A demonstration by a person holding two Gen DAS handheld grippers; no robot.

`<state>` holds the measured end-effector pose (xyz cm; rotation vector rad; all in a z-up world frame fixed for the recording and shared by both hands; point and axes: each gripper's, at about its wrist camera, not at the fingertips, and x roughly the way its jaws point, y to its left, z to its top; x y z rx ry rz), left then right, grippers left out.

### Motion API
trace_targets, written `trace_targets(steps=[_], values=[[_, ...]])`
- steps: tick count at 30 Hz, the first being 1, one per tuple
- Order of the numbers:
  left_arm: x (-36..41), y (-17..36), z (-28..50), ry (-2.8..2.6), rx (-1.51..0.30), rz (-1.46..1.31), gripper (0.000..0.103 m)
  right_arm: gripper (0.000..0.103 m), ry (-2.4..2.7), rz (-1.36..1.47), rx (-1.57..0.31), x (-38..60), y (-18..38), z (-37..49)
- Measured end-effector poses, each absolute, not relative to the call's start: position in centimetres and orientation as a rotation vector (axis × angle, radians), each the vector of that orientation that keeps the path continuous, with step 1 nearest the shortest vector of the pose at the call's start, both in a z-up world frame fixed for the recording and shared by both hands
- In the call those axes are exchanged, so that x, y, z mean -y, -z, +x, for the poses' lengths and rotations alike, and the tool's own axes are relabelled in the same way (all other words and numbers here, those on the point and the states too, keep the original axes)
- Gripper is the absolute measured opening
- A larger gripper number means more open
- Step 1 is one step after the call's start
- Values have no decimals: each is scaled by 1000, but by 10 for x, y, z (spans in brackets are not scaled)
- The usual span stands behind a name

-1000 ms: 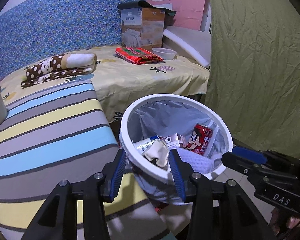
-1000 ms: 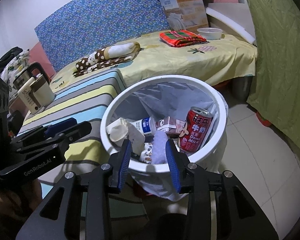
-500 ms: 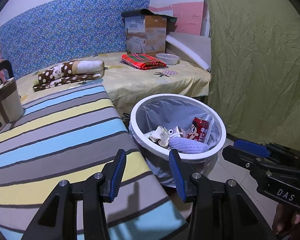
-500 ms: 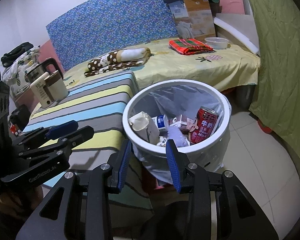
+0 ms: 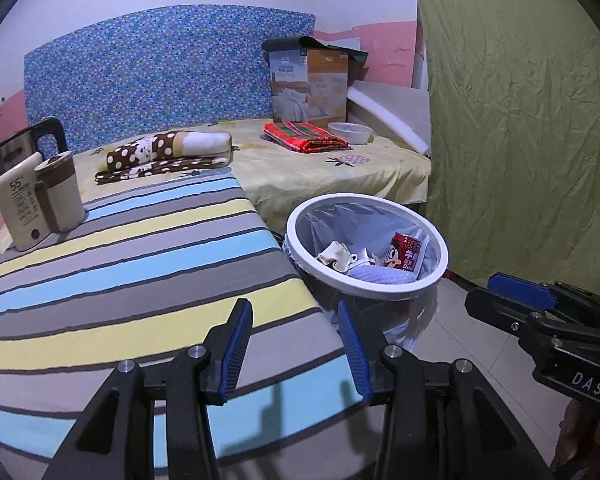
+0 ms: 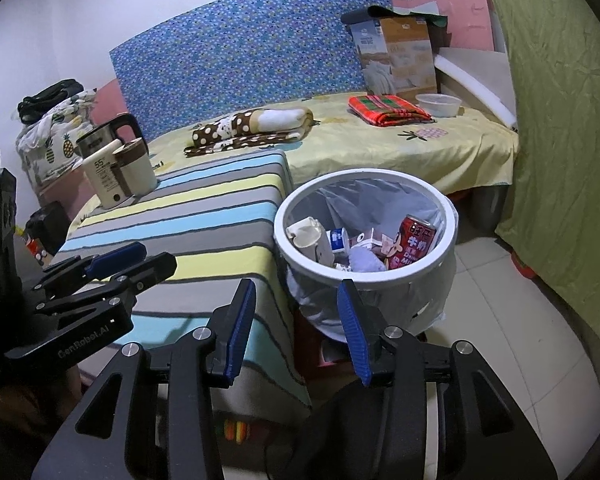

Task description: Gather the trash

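A white round trash bin (image 5: 440, 248) (image 6: 450, 216) with a plastic liner stands on the floor beside the striped table. Inside lie a red drink can (image 5: 406, 252) (image 6: 416, 242), a crumpled paper cup (image 5: 334, 256) (image 6: 310, 236), a small milk carton (image 6: 364, 240) and a lilac cloth (image 5: 380, 276) (image 6: 366, 260). My left gripper (image 5: 294, 312) is open and empty above the table's front corner, short of the bin. My right gripper (image 6: 296, 292) is open and empty, in front of the bin; it also shows in the left wrist view (image 5: 516, 300).
The striped table (image 5: 120, 272) (image 6: 204, 216) carries a beige kettle (image 5: 36, 196) (image 6: 116, 176) at its far left. Behind is a bed (image 5: 340, 172) with a polka-dot blanket (image 5: 168, 152), a red plaid cloth (image 5: 304, 140), a bowl (image 5: 350, 132) and a box (image 5: 308, 84). A green curtain (image 5: 520, 120) hangs on the right.
Both grippers have pulled back and up from the bin. The bin now looks smaller and farther away, and more of the striped table and the kettle has come into view.
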<state>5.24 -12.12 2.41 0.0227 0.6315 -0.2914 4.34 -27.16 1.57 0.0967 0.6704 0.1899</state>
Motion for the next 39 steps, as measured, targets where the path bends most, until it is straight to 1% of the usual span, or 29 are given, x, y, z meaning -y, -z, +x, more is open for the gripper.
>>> trace_targets(steps=[10, 39], values=[[113, -24, 33, 275, -632, 16, 44, 45, -187, 95, -664, 269, -15, 32], [115, -24, 28, 272, -637, 21, 44, 45, -181, 98, -656, 270, -15, 28]])
